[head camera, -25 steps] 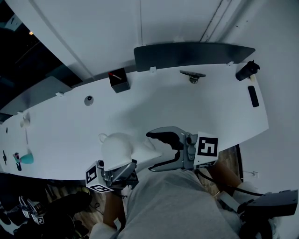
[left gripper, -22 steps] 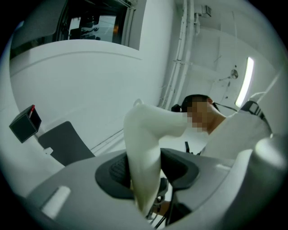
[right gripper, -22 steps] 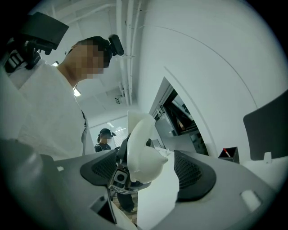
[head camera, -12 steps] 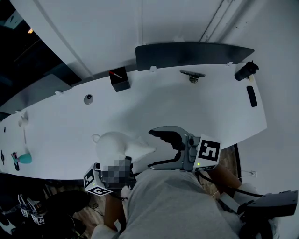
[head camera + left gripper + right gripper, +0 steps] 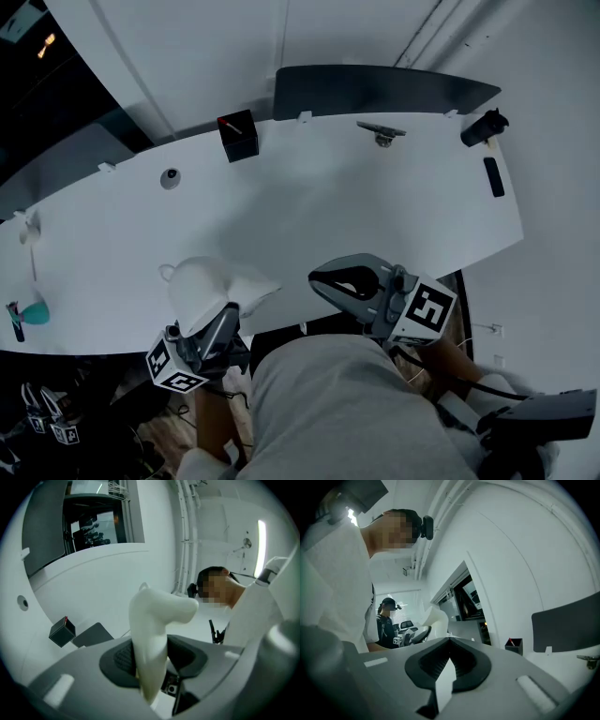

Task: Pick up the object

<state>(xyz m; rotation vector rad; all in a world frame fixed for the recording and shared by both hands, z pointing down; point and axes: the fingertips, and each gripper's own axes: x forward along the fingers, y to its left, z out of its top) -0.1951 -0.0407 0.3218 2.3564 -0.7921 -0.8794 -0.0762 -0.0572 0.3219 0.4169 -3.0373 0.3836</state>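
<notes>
The right gripper (image 5: 449, 660) has just brought its jaws together on nothing and hangs by the near edge of the table (image 5: 375, 216). The left gripper (image 5: 217, 330) pinches the white jug (image 5: 202, 289), which has drifted left along that edge. With the grip firm, the pickup looks essentially done.

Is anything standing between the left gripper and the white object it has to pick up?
Nothing visible does: the white object is already clamped between the jaws of the left gripper.
</notes>
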